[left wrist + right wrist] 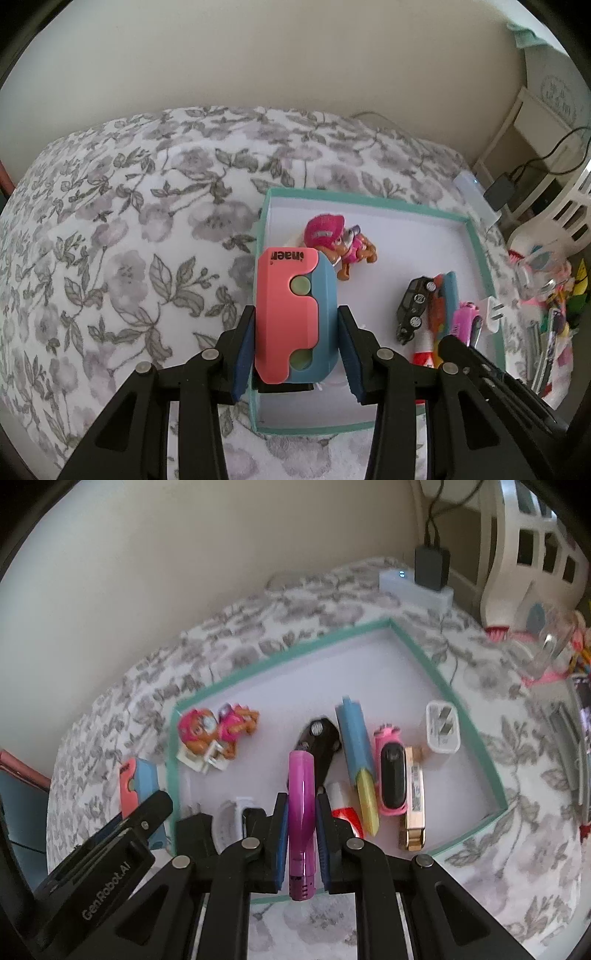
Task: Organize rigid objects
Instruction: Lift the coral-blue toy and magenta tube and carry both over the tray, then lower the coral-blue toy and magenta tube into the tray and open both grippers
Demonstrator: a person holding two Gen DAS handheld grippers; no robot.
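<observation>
My left gripper [295, 328] clamps a pink-and-blue block [295, 314], held over the left edge of the teal-rimmed box [369, 194] on the floral bedspread [110, 221]. My right gripper [301, 812] is closed on a slim magenta tube [302, 812] above the box's near side. Lying inside the box: pup figurine [214, 734], black toy car [321, 738], blue-and-yellow marker [358, 760], pink-cased black device [391, 775], gold stick [413, 805], white plug adapter [441, 727].
</observation>
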